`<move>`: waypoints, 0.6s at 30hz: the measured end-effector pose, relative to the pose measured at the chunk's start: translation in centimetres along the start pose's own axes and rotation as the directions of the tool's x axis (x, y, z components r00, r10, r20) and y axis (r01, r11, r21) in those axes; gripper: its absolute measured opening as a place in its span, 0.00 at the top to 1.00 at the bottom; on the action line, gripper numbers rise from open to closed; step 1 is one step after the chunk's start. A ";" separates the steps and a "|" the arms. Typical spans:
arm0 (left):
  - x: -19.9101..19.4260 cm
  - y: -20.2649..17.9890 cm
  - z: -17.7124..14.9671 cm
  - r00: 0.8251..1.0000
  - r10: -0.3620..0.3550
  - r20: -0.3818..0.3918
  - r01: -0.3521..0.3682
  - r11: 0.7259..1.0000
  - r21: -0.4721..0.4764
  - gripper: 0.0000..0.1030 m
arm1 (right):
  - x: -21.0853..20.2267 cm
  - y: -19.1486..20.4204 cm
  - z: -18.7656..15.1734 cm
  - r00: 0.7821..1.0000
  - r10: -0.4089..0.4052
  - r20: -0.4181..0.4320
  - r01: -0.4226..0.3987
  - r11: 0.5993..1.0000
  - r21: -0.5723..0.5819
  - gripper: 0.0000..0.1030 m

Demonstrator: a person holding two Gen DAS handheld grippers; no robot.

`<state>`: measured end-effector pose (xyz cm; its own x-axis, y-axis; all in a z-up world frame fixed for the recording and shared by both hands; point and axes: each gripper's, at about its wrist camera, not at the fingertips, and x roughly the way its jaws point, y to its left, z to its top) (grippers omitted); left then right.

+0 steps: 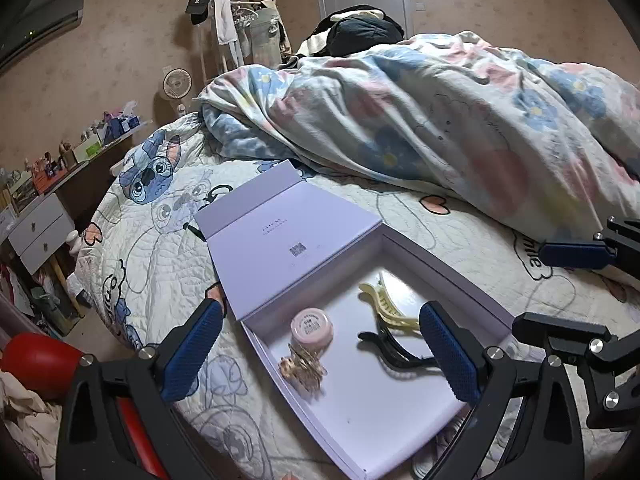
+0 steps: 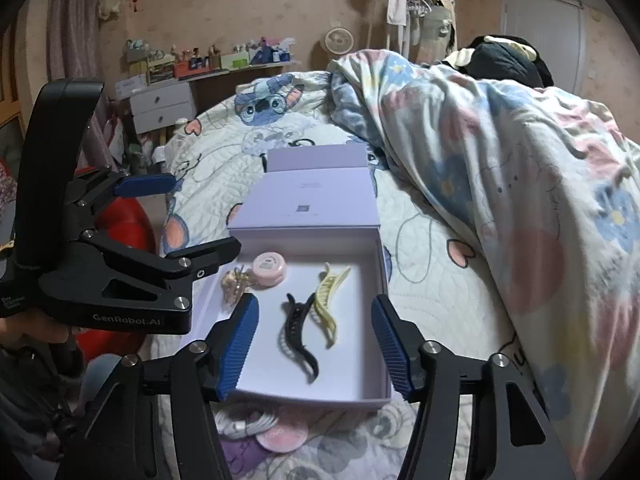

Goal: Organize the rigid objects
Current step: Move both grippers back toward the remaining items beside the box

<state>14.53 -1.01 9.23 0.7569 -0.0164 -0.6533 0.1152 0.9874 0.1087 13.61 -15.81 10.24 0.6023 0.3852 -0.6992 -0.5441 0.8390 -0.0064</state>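
Note:
A lavender box [image 1: 448, 258] [image 2: 383, 280] lies on the bed with its lid [image 1: 288, 236] [image 2: 316, 200] folded back. Inside it lie a pink round jar [image 1: 312, 328] [image 2: 270, 267], a gold hair clip [image 1: 302, 368] [image 2: 235, 284], a black claw clip [image 1: 394, 354] [image 2: 296, 328] and a pale yellow claw clip [image 1: 388, 308] [image 2: 329, 300]. My left gripper [image 1: 324, 346] [image 2: 188, 220] hangs open wide above the box's left part, nothing between its pads. My right gripper [image 2: 316, 342] [image 1: 560, 292] hovers open over the two claw clips, touching neither.
A crumpled floral duvet [image 1: 440, 112] [image 2: 500, 160] is heaped to the right of the box. A white coiled cable [image 2: 248, 424] and a pink disc [image 2: 282, 438] lie on the quilt in front of the box. Left of the bed stand a drawer unit [image 2: 160, 108] and a red object [image 1: 40, 356].

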 end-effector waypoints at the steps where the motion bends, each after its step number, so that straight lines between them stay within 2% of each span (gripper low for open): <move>1: -0.3 -0.1 -0.1 1.000 -0.002 0.001 0.002 1.000 0.001 0.03 | -0.3 0.1 -0.1 1.000 0.000 0.003 0.000 1.000 -0.001 0.42; 14: -4.2 -2.1 -3.0 0.999 -0.041 0.028 0.040 0.999 0.026 0.03 | -4.0 1.1 -3.1 0.999 -0.016 0.033 0.015 1.000 0.013 0.38; 18: -4.7 -2.8 -4.1 0.998 -0.064 0.010 0.064 0.998 0.031 0.03 | -4.7 1.5 -4.2 0.999 -0.029 0.040 0.029 1.000 0.013 0.36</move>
<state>8.01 -3.10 8.89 0.7543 -0.0811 -0.6515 0.1828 0.9790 0.0898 7.52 -17.97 10.55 0.6410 0.3757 -0.6693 -0.5192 0.8545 -0.0176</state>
